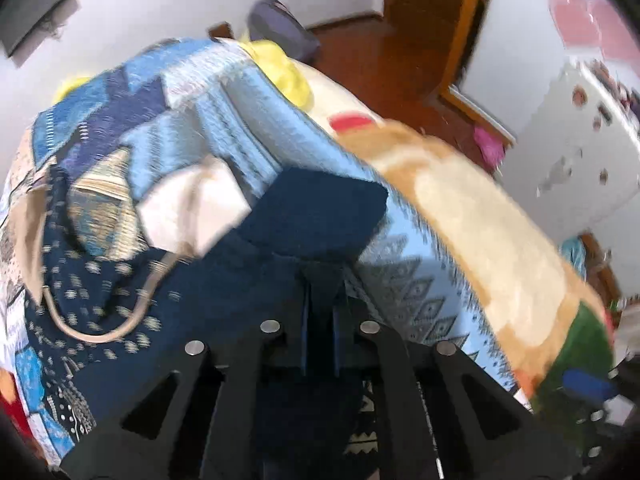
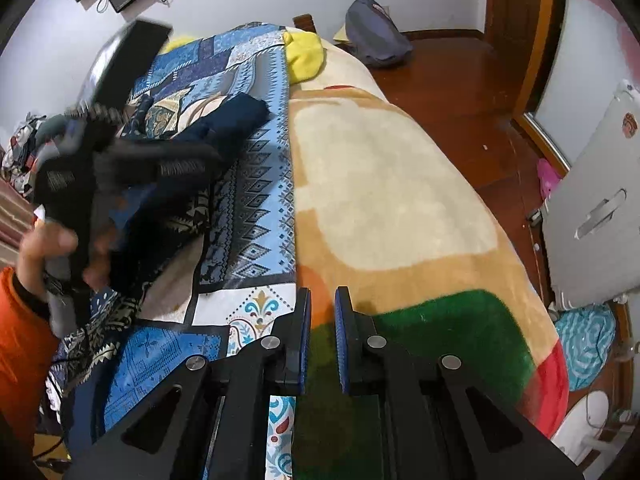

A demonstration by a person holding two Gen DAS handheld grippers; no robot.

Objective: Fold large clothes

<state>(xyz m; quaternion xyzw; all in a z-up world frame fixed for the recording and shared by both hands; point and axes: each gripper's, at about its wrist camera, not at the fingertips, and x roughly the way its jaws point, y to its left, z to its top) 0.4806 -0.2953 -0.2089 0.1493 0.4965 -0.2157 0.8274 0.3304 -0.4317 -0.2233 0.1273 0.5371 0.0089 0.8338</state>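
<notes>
A large dark navy patterned garment (image 1: 120, 280) lies on the blue patchwork bedspread (image 1: 224, 92). My left gripper (image 1: 322, 280) is shut on a navy fold of it (image 1: 316, 208), lifted a little above the bed. In the right wrist view the same garment (image 2: 224, 124) lies crumpled at the left, with the left gripper body (image 2: 80, 168) and the person's hand over it. My right gripper (image 2: 322, 300) hangs empty above the bed, near the edge of the bedspread (image 2: 260, 200), its jaws a narrow gap apart.
A cream, tan and green blanket (image 2: 400, 184) covers the bed's right side. A yellow cloth (image 2: 304, 56) lies at the far end. A grey bag (image 2: 376, 36) sits on the wooden floor. A white cabinet (image 2: 600, 200) stands at right.
</notes>
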